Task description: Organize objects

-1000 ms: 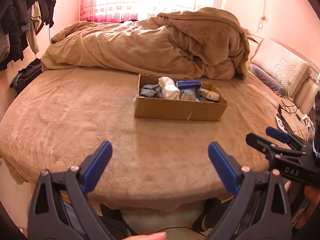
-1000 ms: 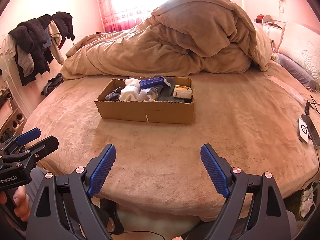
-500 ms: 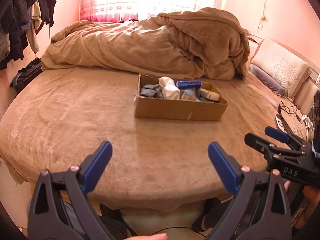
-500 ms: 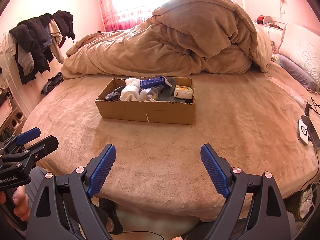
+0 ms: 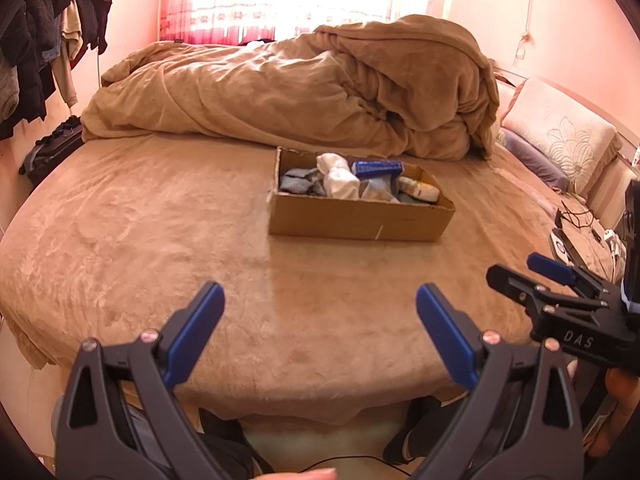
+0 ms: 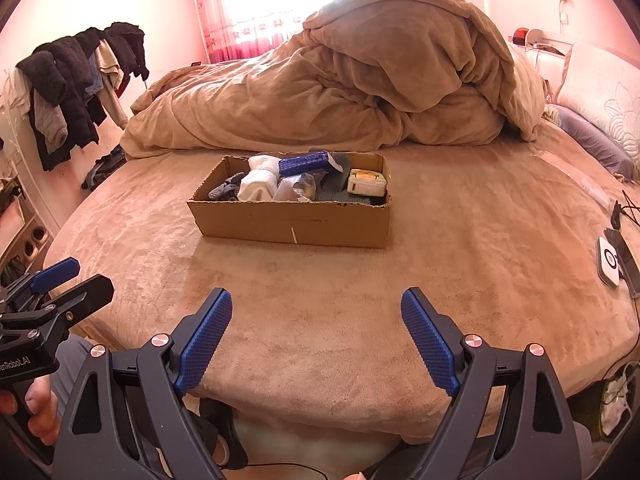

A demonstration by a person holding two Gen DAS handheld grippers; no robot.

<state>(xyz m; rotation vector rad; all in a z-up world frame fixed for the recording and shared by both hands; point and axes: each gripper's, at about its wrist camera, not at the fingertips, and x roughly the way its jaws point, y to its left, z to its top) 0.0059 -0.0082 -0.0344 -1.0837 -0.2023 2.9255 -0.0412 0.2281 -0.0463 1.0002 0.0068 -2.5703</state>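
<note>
A shallow cardboard box (image 5: 360,220) (image 6: 292,226) sits on the brown bed. It holds white rolled socks (image 5: 340,182) (image 6: 259,184), a blue flat item (image 5: 378,168) (image 6: 304,163), grey cloth (image 5: 298,184), a clear plastic bag (image 6: 294,188) and a small white and yellow case (image 5: 420,189) (image 6: 366,183). My left gripper (image 5: 320,304) is open and empty over the bed's near edge. My right gripper (image 6: 316,312) is open and empty too, well short of the box. Each gripper shows at the side of the other's view.
A heaped brown duvet (image 5: 304,92) (image 6: 340,84) lies behind the box. Pillows (image 5: 560,140) are at the right. A phone, a white charger (image 6: 609,268) and cables lie at the bed's right edge. Dark clothes (image 6: 76,80) hang at the left.
</note>
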